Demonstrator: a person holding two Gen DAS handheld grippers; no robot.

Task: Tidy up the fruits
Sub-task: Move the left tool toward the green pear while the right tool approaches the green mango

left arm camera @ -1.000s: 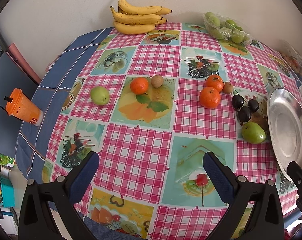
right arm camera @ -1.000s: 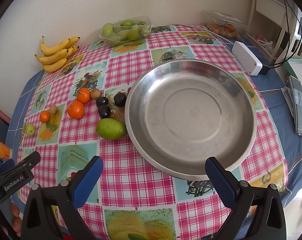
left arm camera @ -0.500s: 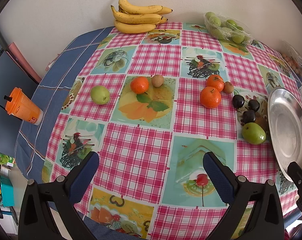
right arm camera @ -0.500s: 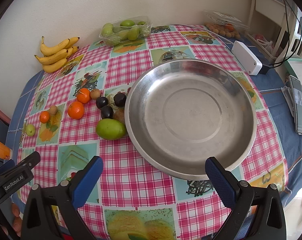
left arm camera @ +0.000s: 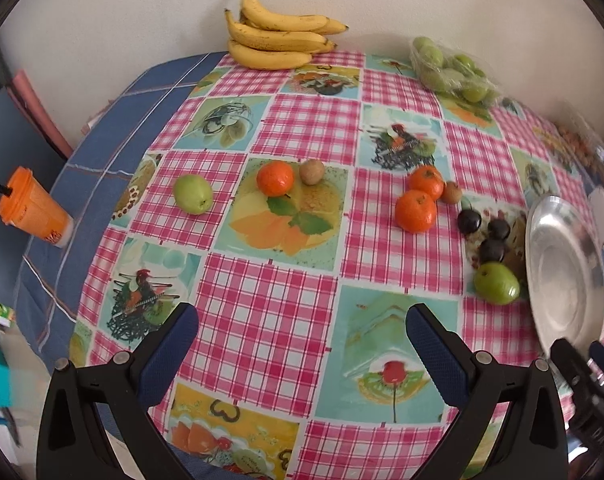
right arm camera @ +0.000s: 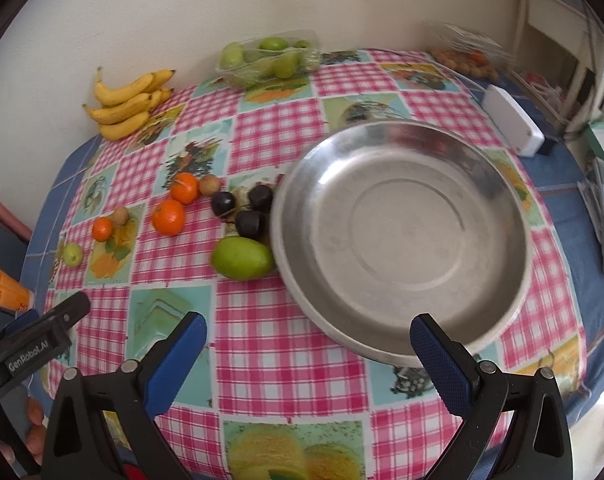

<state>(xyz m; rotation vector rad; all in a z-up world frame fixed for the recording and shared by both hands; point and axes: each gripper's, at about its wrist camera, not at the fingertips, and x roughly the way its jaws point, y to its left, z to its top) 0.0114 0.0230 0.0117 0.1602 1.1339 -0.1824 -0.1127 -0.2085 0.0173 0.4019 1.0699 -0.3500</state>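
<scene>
Hovering with both the left gripper [left arm camera: 302, 344] and right gripper [right arm camera: 307, 344] fingers wide and empty: steel bowl [right arm camera: 397, 332] bare, tangerines [right arm camera: 168, 217], dark plums [right arm camera: 223, 203] and green mango [right arm camera: 244, 258] all loose on the surface [right arm camera: 270, 344].

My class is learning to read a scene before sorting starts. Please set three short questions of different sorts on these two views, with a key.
1. True or false: the steel dish already holds fruit.
2. Which fruit lies nearest the dish rim: A the large green fruit, B the bananas, C the small green apple?
3. How many tangerines lie loose on the tablecloth?

Key: 1 false; 2 A; 3 three.
</scene>
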